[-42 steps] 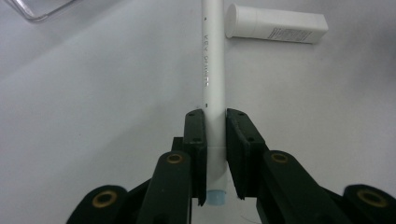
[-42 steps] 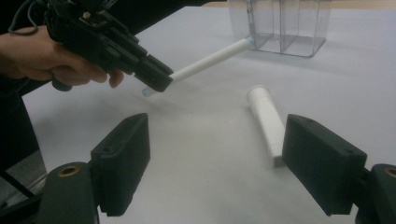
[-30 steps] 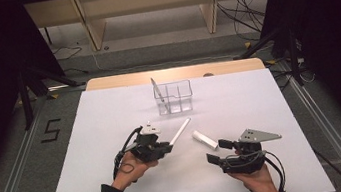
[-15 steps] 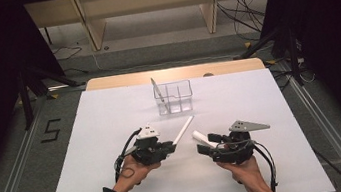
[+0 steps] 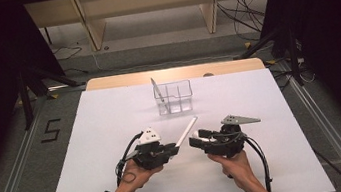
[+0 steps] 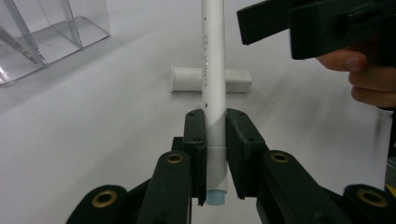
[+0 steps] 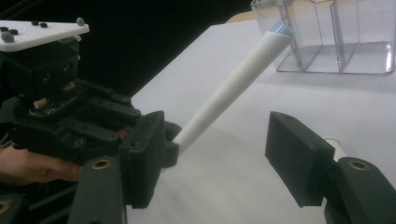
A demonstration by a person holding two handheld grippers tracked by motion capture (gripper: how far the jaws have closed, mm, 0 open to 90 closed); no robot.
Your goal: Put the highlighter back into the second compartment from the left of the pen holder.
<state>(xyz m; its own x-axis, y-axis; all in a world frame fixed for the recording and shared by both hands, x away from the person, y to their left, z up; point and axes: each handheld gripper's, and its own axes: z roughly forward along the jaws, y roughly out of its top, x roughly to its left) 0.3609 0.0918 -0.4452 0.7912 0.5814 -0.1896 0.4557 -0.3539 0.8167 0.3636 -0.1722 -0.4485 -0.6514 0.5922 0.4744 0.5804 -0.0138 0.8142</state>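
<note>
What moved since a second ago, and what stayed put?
The right gripper slid left toward the small white cap on the table, its jaws closing but holding nothing. The left gripper stayed still, clamped on the white pen. The clear organizer didn't move.

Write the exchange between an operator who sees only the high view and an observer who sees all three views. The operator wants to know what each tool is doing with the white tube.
Operator: Is the left tool really gripping the white tube?
Observer: Yes. In the left gripper view its pads press on both sides of the tube, and a pale blue end pokes out behind them.
Operator: Has the right tool caught anything?
Observer: No. In the right gripper view its jaws stand apart, though they have just been closing. The pads touch nothing, and a short white piece lies on the table just past one jaw.
</note>
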